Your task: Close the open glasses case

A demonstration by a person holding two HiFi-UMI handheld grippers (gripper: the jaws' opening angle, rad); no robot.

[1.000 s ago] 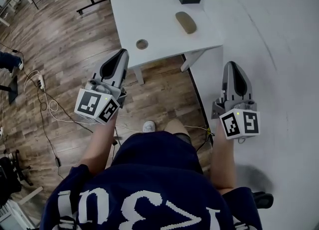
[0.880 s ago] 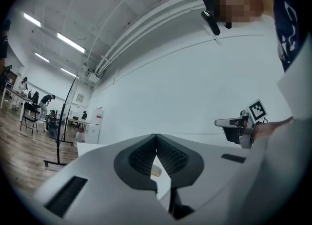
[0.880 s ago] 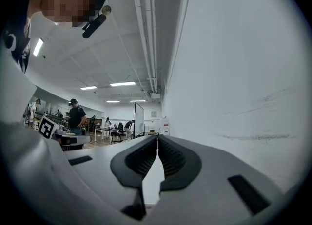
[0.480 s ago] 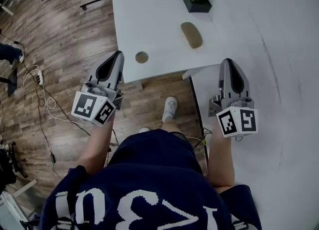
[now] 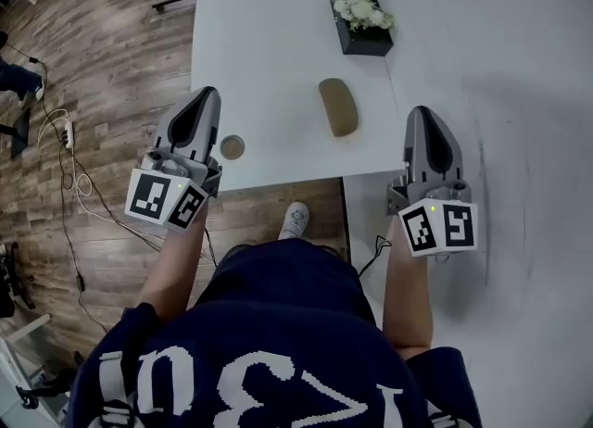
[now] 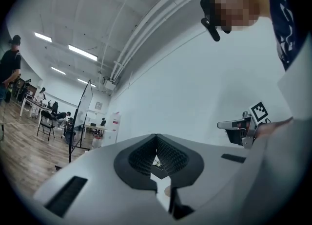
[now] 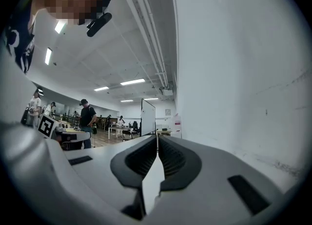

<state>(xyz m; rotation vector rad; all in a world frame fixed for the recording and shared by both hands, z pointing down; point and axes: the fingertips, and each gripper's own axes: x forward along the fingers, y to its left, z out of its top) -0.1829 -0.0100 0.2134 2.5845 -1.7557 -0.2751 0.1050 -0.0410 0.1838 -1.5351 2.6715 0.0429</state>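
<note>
A tan oblong glasses case [image 5: 338,107] lies on the white table [image 5: 269,37], near its front edge. From above I cannot tell whether its lid is up. My left gripper [image 5: 205,94] hangs over the table's front left corner, to the left of the case, jaws shut and empty. My right gripper [image 5: 424,114] is off the table's right side, level with the case, also shut with nothing in it. The left gripper view [image 6: 156,137] and the right gripper view [image 7: 157,137] both show the pads meeting. Neither gripper touches the case.
A dark planter with white flowers [image 5: 361,20] stands behind the case. A round cable hole [image 5: 232,147] sits by the left gripper. A white wall [image 5: 519,93] runs along the right. Cables and a power strip [image 5: 65,134] lie on the wooden floor at left.
The person has stepped up to the table, so the case and planter sit lower and closer in the head view. Both grippers came forward to the table's front edge, still shut.
</note>
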